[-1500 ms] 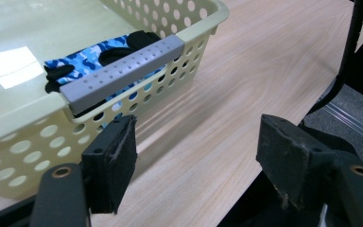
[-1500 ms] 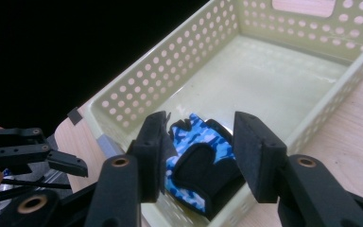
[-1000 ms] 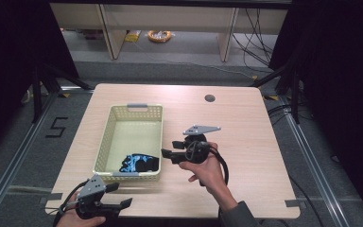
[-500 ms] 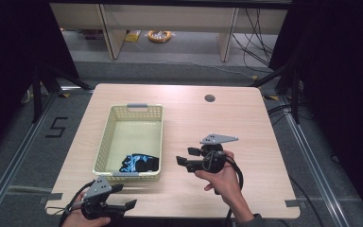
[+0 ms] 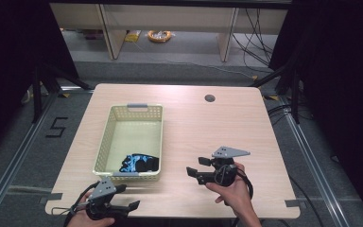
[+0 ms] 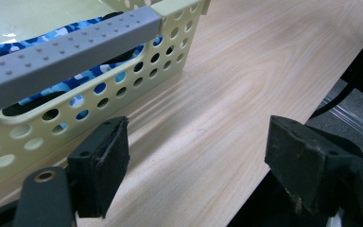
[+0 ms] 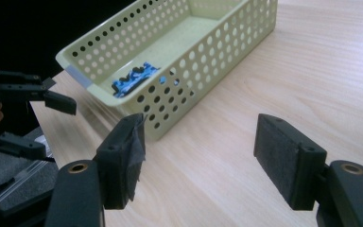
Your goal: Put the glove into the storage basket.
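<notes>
In the high view a pale yellow basket [image 5: 105,142] sits left of centre on the wooden table [image 5: 246,123], with a blue and black cloth [image 5: 139,163] lying in its near end. The right gripper [image 5: 193,173], lower middle of the frame, has just been opening its jaws, with nothing between them. The left gripper [image 5: 127,198], at the bottom left just below the basket, also stands released and empty

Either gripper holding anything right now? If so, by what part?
Nothing held. The left gripper and right gripper both stand open over bare table; the blue cloth lies in the basket.
</notes>
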The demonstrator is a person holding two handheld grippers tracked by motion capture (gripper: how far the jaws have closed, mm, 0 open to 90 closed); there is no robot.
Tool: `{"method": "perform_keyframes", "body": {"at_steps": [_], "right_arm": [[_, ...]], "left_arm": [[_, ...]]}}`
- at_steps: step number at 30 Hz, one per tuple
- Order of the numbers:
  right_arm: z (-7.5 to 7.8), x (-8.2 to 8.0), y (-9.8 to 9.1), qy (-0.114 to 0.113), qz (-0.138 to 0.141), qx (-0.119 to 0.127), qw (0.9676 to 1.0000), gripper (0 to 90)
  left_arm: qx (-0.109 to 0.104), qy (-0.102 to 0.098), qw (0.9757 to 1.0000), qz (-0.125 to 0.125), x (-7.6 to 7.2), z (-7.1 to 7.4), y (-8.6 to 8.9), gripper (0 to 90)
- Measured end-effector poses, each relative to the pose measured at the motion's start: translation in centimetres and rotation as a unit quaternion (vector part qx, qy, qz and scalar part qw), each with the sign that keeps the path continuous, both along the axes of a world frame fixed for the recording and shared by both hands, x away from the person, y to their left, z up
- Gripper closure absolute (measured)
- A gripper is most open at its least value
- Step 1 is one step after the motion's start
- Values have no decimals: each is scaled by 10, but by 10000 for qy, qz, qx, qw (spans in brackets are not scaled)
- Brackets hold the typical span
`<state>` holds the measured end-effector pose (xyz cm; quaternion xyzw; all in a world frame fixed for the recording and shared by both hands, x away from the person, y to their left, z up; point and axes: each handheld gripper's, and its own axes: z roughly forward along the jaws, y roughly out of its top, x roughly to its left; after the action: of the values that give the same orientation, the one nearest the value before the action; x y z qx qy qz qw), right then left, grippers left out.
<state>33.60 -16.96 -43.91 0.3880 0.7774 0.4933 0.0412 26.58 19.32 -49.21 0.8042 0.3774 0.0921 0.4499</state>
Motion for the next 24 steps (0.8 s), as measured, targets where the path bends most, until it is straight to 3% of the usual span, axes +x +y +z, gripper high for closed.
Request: {"method": "perform_keyframes", "body": {"at_steps": [1, 7, 8, 10, 11, 13, 16, 17, 18, 19, 22, 23, 24], "right_arm": [[-3, -1, -3, -26, 37, -23, 10000, 347], [-12, -8, -14, -52, -39, -52, 10000, 334], [-13, -12, -14, 182, -136, 30, 9997, 334], [-17, -12, -18, 67, -62, -44, 9999, 333], [-19, -15, -20, 199, -145, -19, 9997, 331], [-23, -16, -23, 130, -146, -36, 9998, 327], [-27, -19, -26, 301, -192, -9, 9994, 319], [-28, -19, -29, 242, -194, -140, 9994, 314], [-29, -22, -28, 414, -272, 6, 9988, 305], [-30, -21, -29, 284, -236, -44, 9993, 300], [-33, -21, -33, 231, -211, -48, 9995, 290], [-31, -26, -33, 431, -286, -57, 9986, 281], [-33, -27, -34, 462, -261, -36, 9986, 270]], "left_arm": [[-5, -100, 9999, -7, 1, -1, 0, 219], [-64, -93, 9999, 33, 0, -5, 1, 213], [-98, -142, 9998, 61, 0, -6, 1, 212], [-28, -101, 9999, -18, 0, -5, 3, 210], [19, -84, 10000, -48, 0, -5, 4, 210], [33, -71, 10000, -57, 0, -5, 5, 207], [58, -67, 9999, -46, 0, -6, 5, 205], [100, -90, 9999, -17, 0, -7, 5, 204], [98, -57, 9999, -50, 0, -7, 5, 204], [69, 22, 10000, -31, -1, -8, 5, 203], [161, -91, 9998, -72, 0, -10, 4, 202], [211, -58, 9997, -106, 0, -10, 5, 201], [145, -57, 9999, -45, -1, -11, 4, 201]]}}
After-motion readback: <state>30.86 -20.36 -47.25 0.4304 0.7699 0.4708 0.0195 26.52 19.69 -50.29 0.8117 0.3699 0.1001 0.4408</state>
